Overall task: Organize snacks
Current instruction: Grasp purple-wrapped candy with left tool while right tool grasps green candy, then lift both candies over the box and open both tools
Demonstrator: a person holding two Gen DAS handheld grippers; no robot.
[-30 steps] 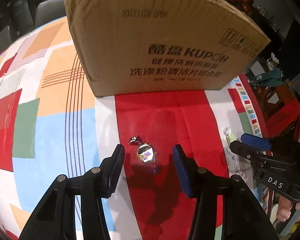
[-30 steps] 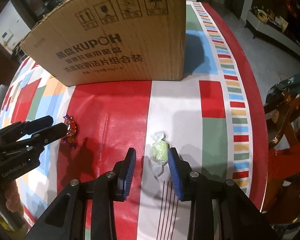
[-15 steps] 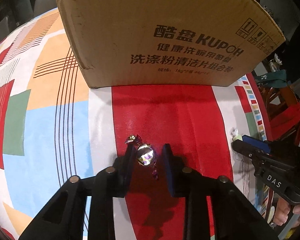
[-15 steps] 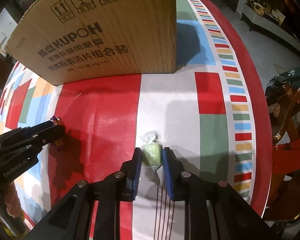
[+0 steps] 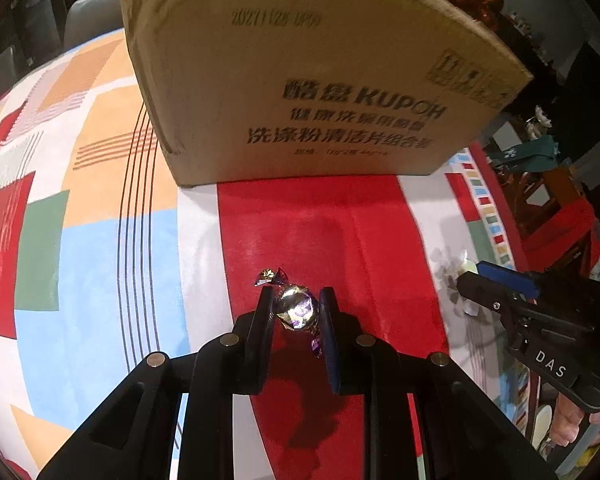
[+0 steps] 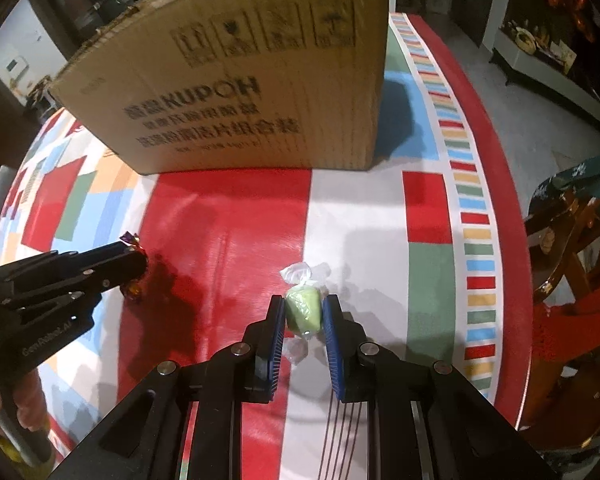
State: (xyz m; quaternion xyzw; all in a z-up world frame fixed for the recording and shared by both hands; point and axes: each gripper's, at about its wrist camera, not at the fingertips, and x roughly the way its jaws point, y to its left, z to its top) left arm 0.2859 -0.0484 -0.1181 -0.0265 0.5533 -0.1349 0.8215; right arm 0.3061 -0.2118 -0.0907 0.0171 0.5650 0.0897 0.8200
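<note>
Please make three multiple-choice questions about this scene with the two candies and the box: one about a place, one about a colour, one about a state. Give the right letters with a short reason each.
1. Where does the large brown cardboard box stand?
A. on the patterned tablecloth, beyond both candies
B. on the floor
C. between the two grippers

2. What colour is the candy in the clear twisted wrapper?
A. orange
B. pale green
C. blue

3. What is the state of the left gripper?
A. wide open above the cloth
B. shut on nothing
C. shut on the shiny purple-gold foil candy

Answers:
1 A: the box's base rests on the cloth behind both candies.
2 B: the sweet between the right gripper pads is pale green.
3 C: both pads press the foil candy's sides.
</note>
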